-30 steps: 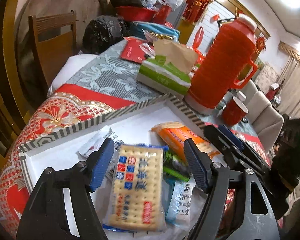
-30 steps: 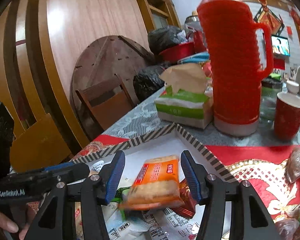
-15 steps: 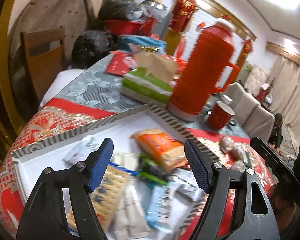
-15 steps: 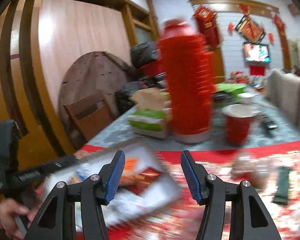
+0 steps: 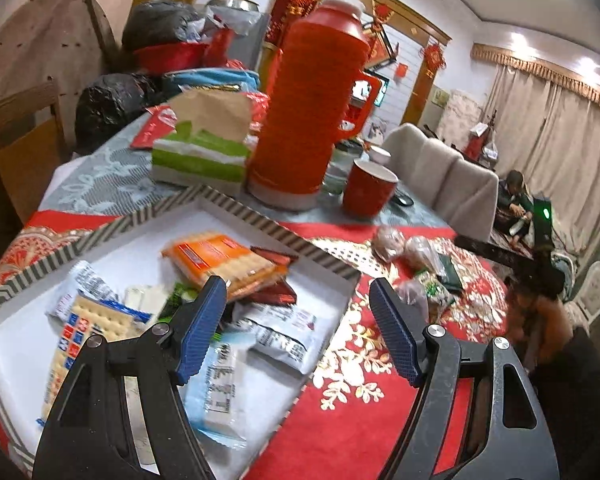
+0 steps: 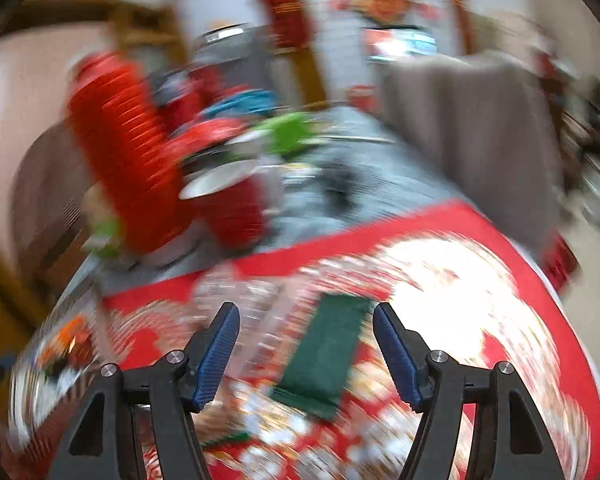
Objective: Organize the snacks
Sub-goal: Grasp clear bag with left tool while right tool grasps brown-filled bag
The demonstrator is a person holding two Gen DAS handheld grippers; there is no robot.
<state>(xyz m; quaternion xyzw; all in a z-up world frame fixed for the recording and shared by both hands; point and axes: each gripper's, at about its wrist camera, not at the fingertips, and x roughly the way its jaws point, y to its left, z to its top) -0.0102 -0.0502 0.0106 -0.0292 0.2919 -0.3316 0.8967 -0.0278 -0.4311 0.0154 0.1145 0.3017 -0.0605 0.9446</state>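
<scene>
Both tongs (image 5: pixel 296 330) (image 6: pixel 306 350) agape, empty (pkt (image 5: pixel 224 258) print unreadable).

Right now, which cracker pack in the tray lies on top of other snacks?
The orange cracker pack; it rests across dark red packets, while the blue-checked cracker pack lies near the tray's left edge.

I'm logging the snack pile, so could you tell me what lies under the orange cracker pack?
The orange cracker pack lies atop the pile in the tray. Dark red packets stick out from beneath its right side. Whatever lies under its middle is covered.
</scene>
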